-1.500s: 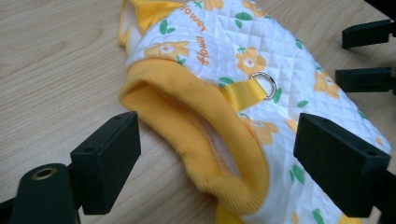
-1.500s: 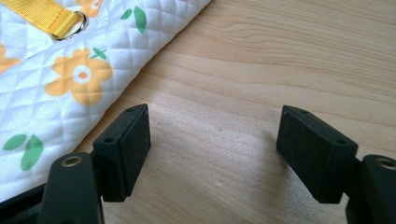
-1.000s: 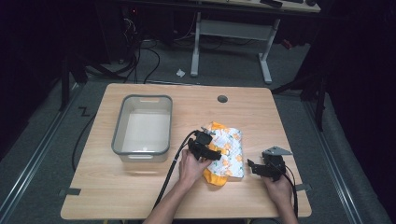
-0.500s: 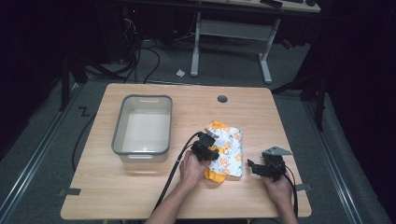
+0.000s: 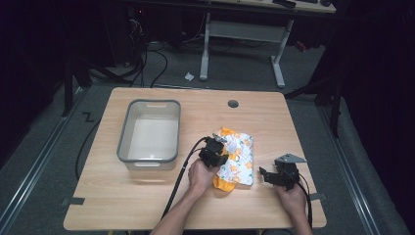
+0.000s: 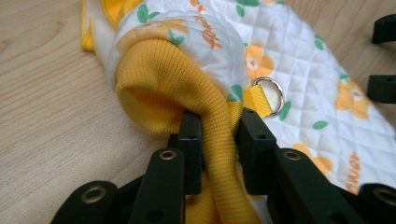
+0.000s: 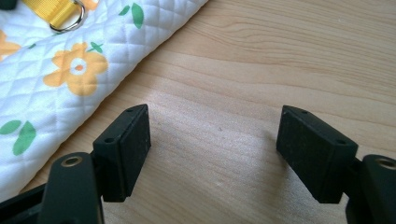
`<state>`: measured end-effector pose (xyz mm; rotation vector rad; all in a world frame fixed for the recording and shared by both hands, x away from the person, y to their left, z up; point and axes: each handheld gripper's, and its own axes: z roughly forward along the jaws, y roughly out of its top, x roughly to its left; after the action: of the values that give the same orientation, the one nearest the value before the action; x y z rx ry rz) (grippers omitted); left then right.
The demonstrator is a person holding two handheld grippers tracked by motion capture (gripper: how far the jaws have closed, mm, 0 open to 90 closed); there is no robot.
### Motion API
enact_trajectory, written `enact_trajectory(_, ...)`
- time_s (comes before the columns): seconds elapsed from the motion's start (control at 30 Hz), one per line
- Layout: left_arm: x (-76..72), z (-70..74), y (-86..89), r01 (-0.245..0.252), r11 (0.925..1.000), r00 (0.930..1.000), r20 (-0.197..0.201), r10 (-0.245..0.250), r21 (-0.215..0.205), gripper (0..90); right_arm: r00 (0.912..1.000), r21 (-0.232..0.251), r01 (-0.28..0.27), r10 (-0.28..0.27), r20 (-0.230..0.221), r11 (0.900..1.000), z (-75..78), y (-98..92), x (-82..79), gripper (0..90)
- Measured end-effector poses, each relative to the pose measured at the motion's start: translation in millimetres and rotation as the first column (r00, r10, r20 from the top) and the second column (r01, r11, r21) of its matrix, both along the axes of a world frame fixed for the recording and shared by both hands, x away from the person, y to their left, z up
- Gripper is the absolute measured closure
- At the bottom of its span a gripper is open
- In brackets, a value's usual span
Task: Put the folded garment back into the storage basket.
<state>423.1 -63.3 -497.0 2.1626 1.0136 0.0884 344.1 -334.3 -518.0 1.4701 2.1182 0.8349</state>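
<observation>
— Two grippers on the wooden table [image 5: 147, 196]; status of the left one?
— Left gripper [image 6: 218, 135] is clamped on the yellow ribbed cuff [image 6: 187, 74] of the quilted garment [image 5: 237, 154], a white piece with orange flowers, possibly a pet vest. A metal D-ring [image 6: 271, 93] on yellow webbing sits just beside the jaws.
— And the right?
— Right gripper [image 7: 212, 149] hovers over bare wood with its jaws spread wide, gripping nothing, near the garment's right edge.
— Garment location?
— Lying flat at the table's front centre, beside the grey-rimmed clear plastic bin [image 5: 126, 134] to its left.
</observation>
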Motion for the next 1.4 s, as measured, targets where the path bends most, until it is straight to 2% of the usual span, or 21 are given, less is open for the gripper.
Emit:
enact_trajectory(0.17, -3.2, 11.2, 7.8, 0.009, 0.9996, 0.9998, 0.019, -0.009, -0.026, 74.1, 1.0000, 0.000, 0.000, 0.000, 0.000, 1.000, 0.0, 0.0, 0.0, 26.4)
enact_trajectory(0.33, -5.5, 23.8, 16.6, 0.014, 0.9972, 0.9991, 0.042, -0.011, -0.073, 74.6, 1.0000, -0.001, 0.000, 0.000, 0.000, 1.000, 0.0, -0.1, 0.0, 26.4)
enact_trajectory(0.47, -6.2, 31.0, 24.6, 0.017, 0.9934, 0.9992, 0.039, -0.013, -0.114, 74.8, 1.0000, -0.001, -0.001, 0.001, 0.000, 1.000, 0.0, -0.1, 0.1, 26.4)
enact_trajectory(0.6, -8.0, 37.5, 32.1, 0.021, 0.9908, 0.9989, 0.045, -0.015, -0.133, 74.9, 1.0000, -0.001, 0.000, 0.000, 0.000, 1.000, 0.0, -0.1, 0.1, 26.4)
enact_trajectory(0.73, -7.9, 41.2, 38.1, 0.030, 0.9847, 0.9991, 0.035, -0.025, -0.172, 75.0, 1.0000, -0.001, 0.000, 0.000, 0.000, 1.000, 0.0, 0.0, 0.0, 26.4)
enact_trajectory(0.93, -11.9, 46.4, 43.7, 0.044, 0.9803, 0.9983, 0.047, -0.036, -0.193, 75.2, 1.0000, -0.001, 0.006, -0.006, 0.002, 1.000, -0.1, 0.2, 0.0, 26.4)
enact_trajectory(1.03, -15.5, 54.0, 49.1, 0.043, 0.9731, 0.9982, 0.051, -0.032, -0.226, 75.3, 1.0000, 0.000, 0.006, -0.006, 0.002, 1.000, -0.1, 0.1, 0.1, 26.4)
enact_trajectory(1.1, -16.3, 58.6, 55.7, 0.045, 0.9687, 0.9981, 0.052, -0.033, -0.244, 75.3, 1.0000, 0.000, 0.006, -0.006, 0.002, 1.000, -0.1, 0.1, 0.1, 26.4)
enact_trajectory(1.23, -9.8, 66.4, 71.0, 0.033, 0.9710, 0.9980, 0.061, -0.019, -0.237, 75.4, 1.0000, 0.001, 0.009, -0.009, 0.000, 1.000, -0.1, 0.3, 0.2, 26.5)
enact_trajectory(1.3, -6.4, 70.5, 78.2, 0.019, 0.9656, 0.9984, 0.056, -0.005, -0.259, 75.4, 1.0000, 0.001, 0.009, -0.009, 0.000, 1.000, -0.1, 0.3, 0.2, 26.4)
enact_trajectory(1.4, -6.6, 77.6, 85.8, 0.013, 0.9629, 0.9979, 0.065, 0.005, -0.270, 75.4, 1.0000, 0.001, 0.009, -0.009, 0.000, 1.000, 0.0, 0.3, 0.2, 26.4)
